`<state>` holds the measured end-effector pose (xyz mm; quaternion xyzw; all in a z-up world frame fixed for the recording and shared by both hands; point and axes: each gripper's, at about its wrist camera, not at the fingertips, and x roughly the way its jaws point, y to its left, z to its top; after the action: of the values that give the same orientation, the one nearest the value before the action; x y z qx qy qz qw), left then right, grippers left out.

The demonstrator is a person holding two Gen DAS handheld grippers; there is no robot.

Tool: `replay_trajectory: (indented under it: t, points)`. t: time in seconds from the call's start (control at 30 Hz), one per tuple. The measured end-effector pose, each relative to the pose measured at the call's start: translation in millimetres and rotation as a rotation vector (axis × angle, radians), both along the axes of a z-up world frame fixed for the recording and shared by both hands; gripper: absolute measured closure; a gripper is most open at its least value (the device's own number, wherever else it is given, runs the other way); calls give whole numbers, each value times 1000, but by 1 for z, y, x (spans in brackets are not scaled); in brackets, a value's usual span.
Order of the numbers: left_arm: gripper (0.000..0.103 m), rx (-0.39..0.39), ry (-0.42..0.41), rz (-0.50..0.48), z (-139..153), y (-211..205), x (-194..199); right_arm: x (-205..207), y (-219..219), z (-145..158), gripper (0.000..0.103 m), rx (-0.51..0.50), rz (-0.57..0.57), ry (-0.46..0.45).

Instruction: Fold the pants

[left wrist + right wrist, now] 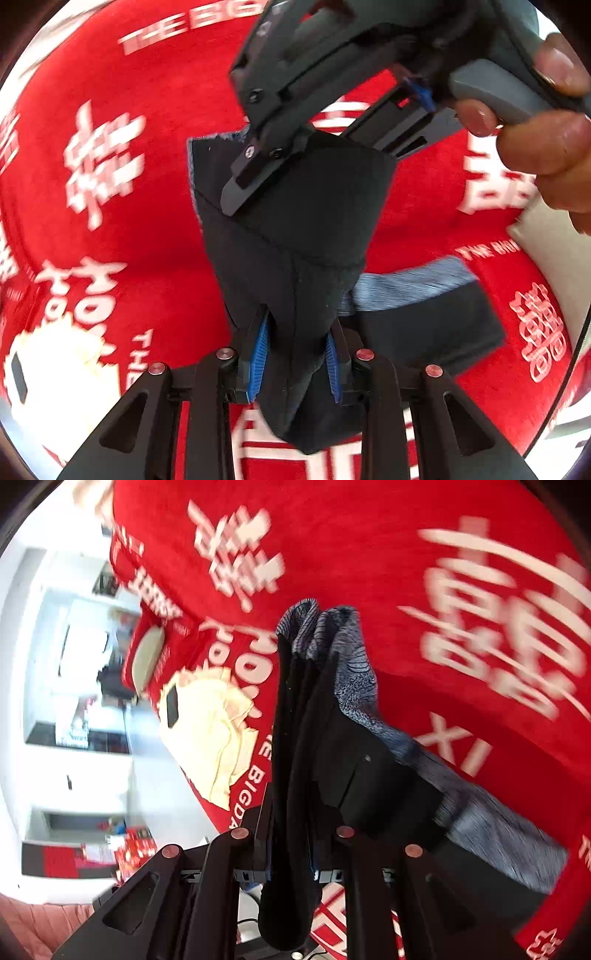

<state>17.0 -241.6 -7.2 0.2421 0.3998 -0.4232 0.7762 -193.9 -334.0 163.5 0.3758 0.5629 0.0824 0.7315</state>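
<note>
Pants, black knit with grey-blue waistband (295, 229), hang lifted over red printed cloth (140, 206), long axis 12-to-6, left tongs (295, 358) clamped at 6, right tongs (266, 162) pinching at 12.

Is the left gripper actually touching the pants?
Touching. Left wrist view: the left gripper has its blue pads pressed against both sides of the dark pants.

Matt black cloth pants (295, 229), fuzzy red cloth cover (155, 206), matt plastic tool (295, 354)
</note>
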Motion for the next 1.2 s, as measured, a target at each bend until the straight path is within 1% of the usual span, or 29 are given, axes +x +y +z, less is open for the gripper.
replay_trajectory:
  t: [0.1,0.2,0.3,0.37,0.4,0.47,0.6,0.67,0.7,0.73,0.77,0.83,0.87,0.9,0.93,0.97,1.0,1.03,1.1,1.2]
  points:
    - [75,28,12,-95,-4,-25,-31,-55,-27,2,87,-8,-79,-31]
    - [75,70,21,-162,-12,-45,-61,-106,-51,4,88,6,-157,-53]
    - [75,135,36,-219,-29,-64,-88,-152,-72,-9,90,58,-252,-60]
    - [75,179,38,-254,-46,-73,-102,-178,-82,-25,90,68,-305,-32]
    - [75,207,25,-275,-57,-78,-110,-189,-87,-38,90,91,-333,-15]
    - [75,243,10,-296,-68,-81,-123,-202,-91,-55,90,109,-354,7]
    - [75,282,4,-310,-83,-83,-129,-210,-98,-90,84,145,-388,45]
    - [75,290,-3,-315,-85,-85,-132,-207,-103,-109,75,163,-395,63]
    - [75,296,-5,-317,-87,-86,-132,-205,-105,-115,63,157,-392,70]
    - [75,300,-6,-319,-88,-87,-133,-201,-107,-123,55,150,-387,79]
    - [75,301,-6,-320,-88,-87,-134,-200,-108,-128,54,153,-382,80]
    - [75,301,-6,-323,-90,-87,-134,-198,-111,-140,54,200,-378,64]
    - [75,298,-7,-324,-91,-87,-135,-195,-111,-146,54,238,-379,51]
    - [75,297,-9,-327,-93,-87,-136,-193,-109,-150,58,265,-377,47]
    - [75,299,-5,-329,-95,-87,-136,-189,-107,-155,78,290,-378,45]
    - [75,305,1,-325,-98,-87,-135,-185,-105,-156,83,286,-388,50]
    - [75,305,4,-320,-99,-87,-134,-184,-103,-154,86,286,-397,42]
    - [75,293,3,-316,-95,-87,-133,-183,-102,-149,87,299,-408,15]
    - [75,265,-4,-316,-82,-87,-133,-184,-103,-132,88,327,-419,-55]
    - [75,241,-3,-329,-60,-90,-136,-181,-103,-105,88,335,-399,-110]
